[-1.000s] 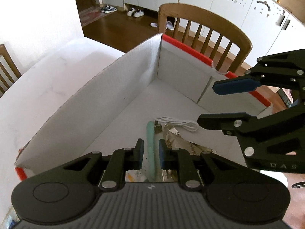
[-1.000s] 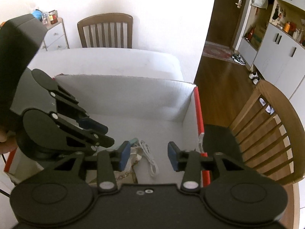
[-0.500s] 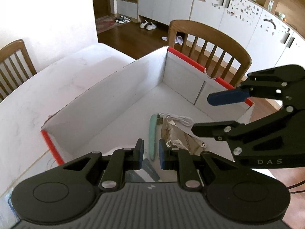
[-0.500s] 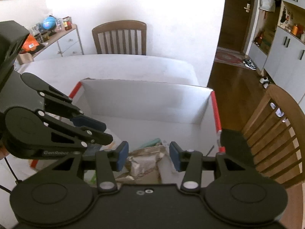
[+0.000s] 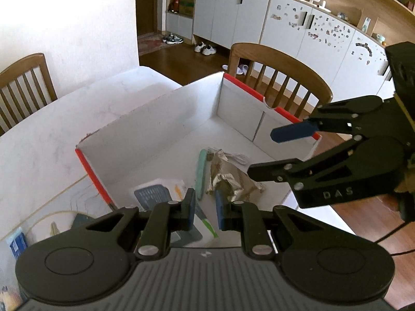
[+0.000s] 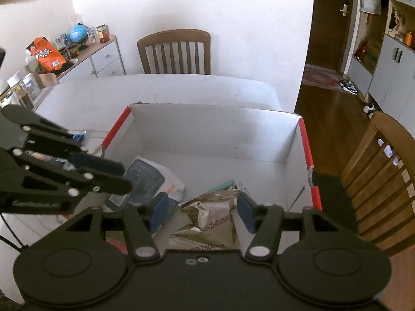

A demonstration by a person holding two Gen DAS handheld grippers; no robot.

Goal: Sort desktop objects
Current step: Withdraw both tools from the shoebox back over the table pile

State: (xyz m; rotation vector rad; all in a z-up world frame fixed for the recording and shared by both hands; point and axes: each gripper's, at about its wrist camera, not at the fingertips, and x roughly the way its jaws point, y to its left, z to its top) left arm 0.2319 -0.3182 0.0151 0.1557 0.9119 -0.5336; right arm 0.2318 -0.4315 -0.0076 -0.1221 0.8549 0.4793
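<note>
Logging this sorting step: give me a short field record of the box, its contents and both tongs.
container: white cardboard box with red edges, open top, on a white table
contents: crumpled foil snack bag, mint-green stick, white cable, white packet with dark printed panel
left tongs: nearly closed, nothing between the pads, above the box
right tongs: jaws have just been opening, above the foil bag, not gripping it
outside box: blue packet on the table

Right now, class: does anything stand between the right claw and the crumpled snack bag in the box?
Nothing visible. The right claw hangs open above the snack bag, jaws just widened and empty.
</note>
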